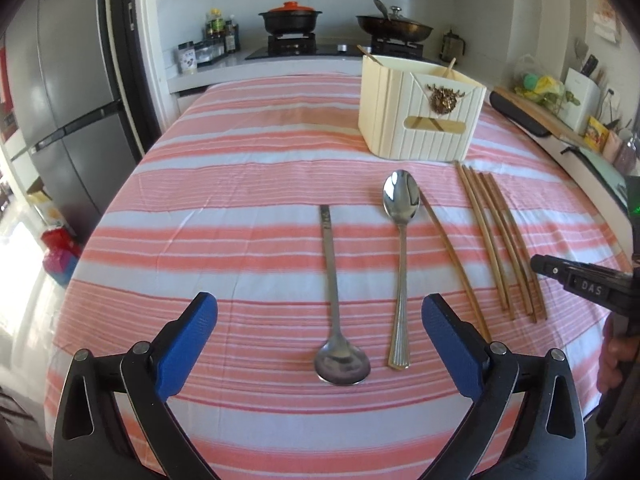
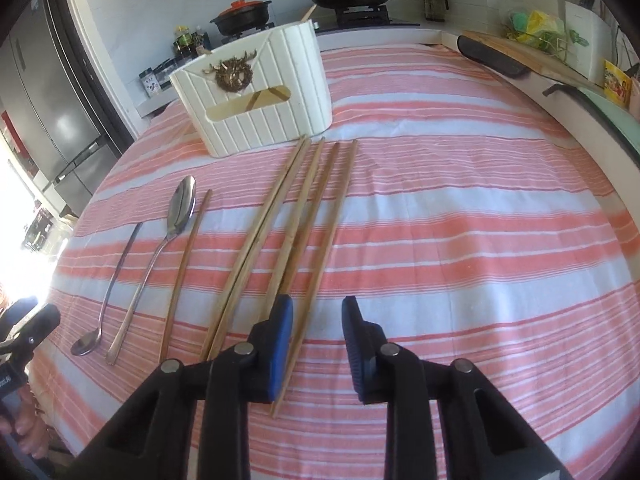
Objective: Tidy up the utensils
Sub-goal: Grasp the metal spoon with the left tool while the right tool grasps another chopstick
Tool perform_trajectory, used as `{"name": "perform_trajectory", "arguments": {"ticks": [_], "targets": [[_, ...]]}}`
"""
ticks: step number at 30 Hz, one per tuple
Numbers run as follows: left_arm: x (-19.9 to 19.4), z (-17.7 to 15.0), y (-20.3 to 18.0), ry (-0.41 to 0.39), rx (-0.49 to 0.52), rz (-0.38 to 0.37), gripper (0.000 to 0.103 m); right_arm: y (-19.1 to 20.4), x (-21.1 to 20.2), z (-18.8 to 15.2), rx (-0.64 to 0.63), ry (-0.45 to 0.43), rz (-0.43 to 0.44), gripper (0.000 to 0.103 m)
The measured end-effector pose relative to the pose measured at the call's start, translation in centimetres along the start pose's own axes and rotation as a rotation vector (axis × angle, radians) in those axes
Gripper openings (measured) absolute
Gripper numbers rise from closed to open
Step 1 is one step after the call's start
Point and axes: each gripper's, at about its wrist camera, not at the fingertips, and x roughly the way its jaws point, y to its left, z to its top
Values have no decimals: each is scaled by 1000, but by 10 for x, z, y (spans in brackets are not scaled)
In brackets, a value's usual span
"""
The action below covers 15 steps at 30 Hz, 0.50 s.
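Observation:
Two metal spoons lie side by side on the striped cloth: one (image 1: 335, 312) with its bowl toward me, the other (image 1: 401, 240) with its bowl away. My left gripper (image 1: 320, 302) hovers over their near ends, open wide and holding nothing. To the right lie a single chopstick (image 1: 452, 256) and a bunch of several chopsticks (image 1: 500, 240). A cream utensil holder (image 1: 420, 120) with chopsticks inside stands behind them. My right gripper (image 2: 318, 302) is low over the bunch (image 2: 280, 220), with the rightmost chopstick (image 2: 336, 216) lying along its left finger (image 2: 280, 340). The right pad stands apart from it.
The table (image 1: 240, 160) carries a pink-and-white striped cloth. Behind it is a stove with a black pot (image 1: 290, 20) and a lidded pan (image 1: 394, 28). A grey fridge (image 1: 68, 100) stands at left. A counter with a cutting board (image 1: 536, 114) runs along the right.

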Motion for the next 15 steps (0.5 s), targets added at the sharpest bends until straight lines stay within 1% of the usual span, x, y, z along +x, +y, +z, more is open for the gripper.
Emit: {"name": "perform_trajectory", "arguments": {"ticks": [1, 3, 5, 7, 9, 10, 12, 13, 15], "targets": [[-1, 0, -1, -2, 3, 0, 102, 2, 6, -1, -9, 20, -6, 18], [-4, -1, -3, -9, 29, 2, 102, 8, 8, -2, -58, 11, -51, 14], [-6, -2, -3, -11, 45, 12, 102, 9, 6, -4, -80, 9, -93, 7], [-4, -1, -2, 0, 48, 13, 102, 2, 1, -8, -78, 2, -141, 4], [-2, -1, 1, 14, 32, -15, 102, -8, -8, -15, -75, -4, -197, 6], [-1, 0, 2, 18, 21, -39, 102, -14, -12, -19, -68, 0, -209, 6], [2, 5, 2, 27, 7, -88, 102, -21, -21, -26, -68, 10, -220, 6], [5, 9, 0, 35, 9, -102, 102, -24, -25, -28, -73, 17, -221, 6], [12, 20, -8, 50, 43, -112, 102, -27, -29, -31, -93, 37, -217, 11]]}}
